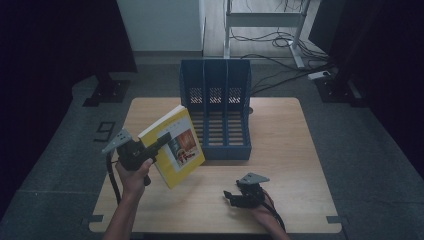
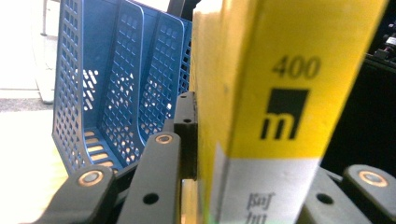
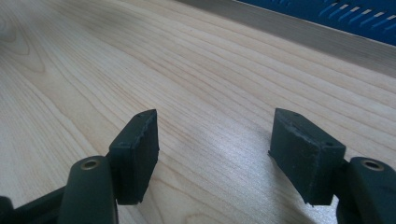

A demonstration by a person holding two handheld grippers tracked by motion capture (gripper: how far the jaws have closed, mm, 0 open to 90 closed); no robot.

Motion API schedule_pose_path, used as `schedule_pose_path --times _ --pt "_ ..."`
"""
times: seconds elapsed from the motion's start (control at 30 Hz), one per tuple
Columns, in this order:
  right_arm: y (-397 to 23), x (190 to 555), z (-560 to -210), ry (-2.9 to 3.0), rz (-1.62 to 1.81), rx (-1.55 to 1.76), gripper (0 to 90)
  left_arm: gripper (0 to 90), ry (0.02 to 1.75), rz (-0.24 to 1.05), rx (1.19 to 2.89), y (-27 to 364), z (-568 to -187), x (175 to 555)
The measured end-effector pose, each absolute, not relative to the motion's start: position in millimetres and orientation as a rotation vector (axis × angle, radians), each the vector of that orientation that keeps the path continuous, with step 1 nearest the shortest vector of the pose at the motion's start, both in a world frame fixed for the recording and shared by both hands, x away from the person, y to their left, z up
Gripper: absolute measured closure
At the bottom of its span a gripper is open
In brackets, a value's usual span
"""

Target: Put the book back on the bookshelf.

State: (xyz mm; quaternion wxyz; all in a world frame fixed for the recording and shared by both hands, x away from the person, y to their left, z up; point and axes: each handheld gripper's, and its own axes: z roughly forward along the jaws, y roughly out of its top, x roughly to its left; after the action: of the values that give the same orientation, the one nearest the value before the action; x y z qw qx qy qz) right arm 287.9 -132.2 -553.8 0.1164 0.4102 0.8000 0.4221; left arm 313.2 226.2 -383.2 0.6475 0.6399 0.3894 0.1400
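- Left gripper (image 1: 161, 141) raised off the table (image 1: 280, 150), angled up and toward the far side, jaws clamped on a yellow book (image 1: 175, 145) near its spine.
- Left hand (image 1: 134, 172) wrapped round the gripper body, forearm entering from the table's near edge.
- Right gripper (image 1: 231, 196) low over the table near its front edge, pointing left, jaws spread wide with nothing between.
- Right hand (image 1: 260, 212) behind it, resting low at the near edge.

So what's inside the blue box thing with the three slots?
The blue file rack looks empty: the middle and right slots show bare slatted floors. The yellow book, held in the left gripper, covers the front of the left slot, so that part can't be seen.
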Motion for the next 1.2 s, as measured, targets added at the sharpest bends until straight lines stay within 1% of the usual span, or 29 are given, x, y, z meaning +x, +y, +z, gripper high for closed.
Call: schedule_pose_path --times 0.57,1.2 --pt "-130 287 -554 2.339 1.21 1.188 31.4 75.3 0.894 0.336 1.438 226 -376 320" --pt "-130 286 -554 2.338 1.205 1.187 31.2 75.4 0.92 0.36 1.417 224 -368 341"
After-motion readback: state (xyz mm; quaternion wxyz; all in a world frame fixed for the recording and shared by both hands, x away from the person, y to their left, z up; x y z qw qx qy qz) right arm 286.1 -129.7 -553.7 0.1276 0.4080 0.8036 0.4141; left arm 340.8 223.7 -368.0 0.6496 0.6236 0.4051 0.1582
